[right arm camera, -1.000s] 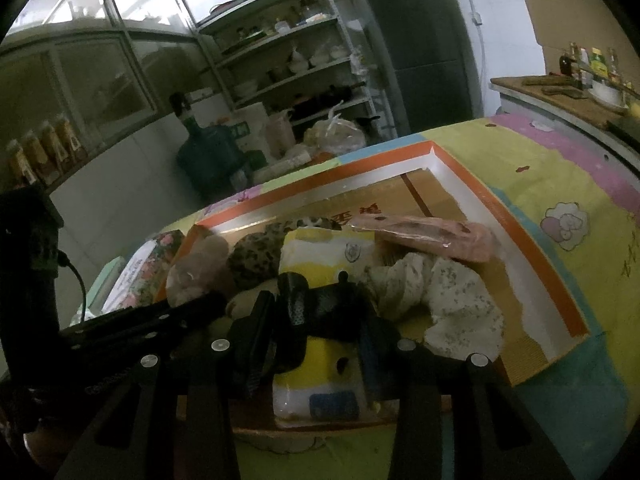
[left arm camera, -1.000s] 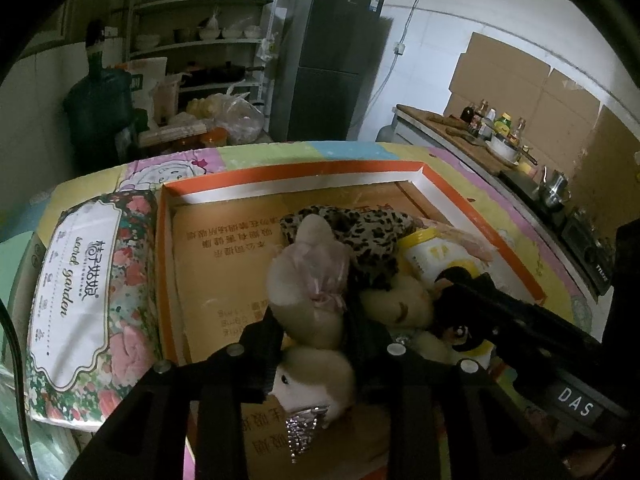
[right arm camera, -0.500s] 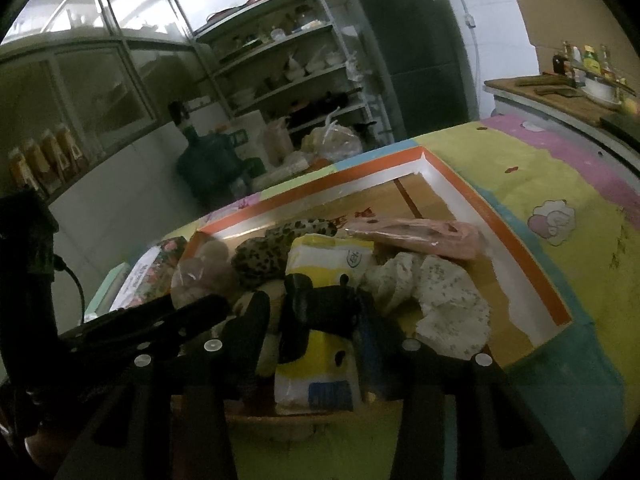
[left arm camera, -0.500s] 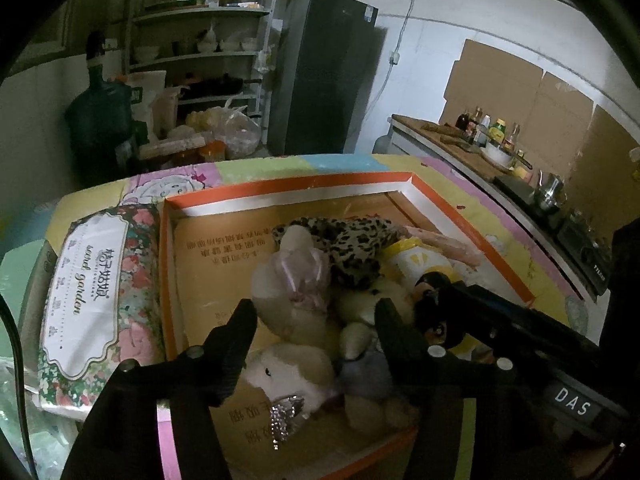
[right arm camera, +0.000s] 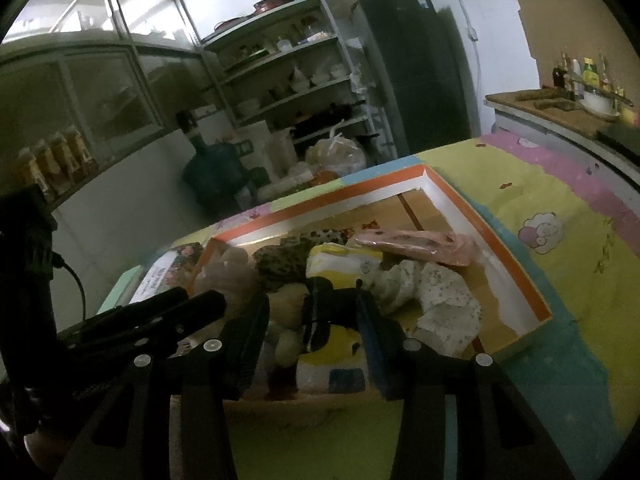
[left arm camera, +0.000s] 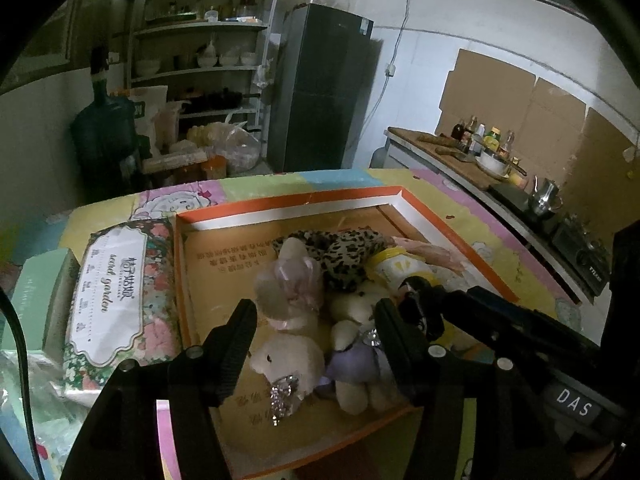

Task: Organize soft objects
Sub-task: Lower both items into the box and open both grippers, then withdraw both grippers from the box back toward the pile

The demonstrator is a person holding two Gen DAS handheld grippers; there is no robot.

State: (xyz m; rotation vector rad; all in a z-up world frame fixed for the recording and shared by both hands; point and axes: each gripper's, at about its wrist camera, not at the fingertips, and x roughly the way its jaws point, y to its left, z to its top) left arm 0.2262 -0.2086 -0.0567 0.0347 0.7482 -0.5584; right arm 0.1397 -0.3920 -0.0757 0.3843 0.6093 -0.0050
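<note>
An orange-rimmed cardboard tray lies on the tablecloth and holds soft things. A pink plush, a white plush, a purple-dressed bear, a leopard-print cloth, a yellow penguin pillow, a floral cloth and a pink packet lie in it. My left gripper is open above the plush toys and holds nothing. My right gripper is open around the yellow pillow's front end, just above it.
A floral tissue pack and a green box lie left of the tray. A water jug, shelves and a dark fridge stand behind the table. A counter with bottles runs along the right.
My left gripper has opened, let go of the plush toys and drawn back and up. My right gripper has also opened off the yellow pillow and pulled back a little.
</note>
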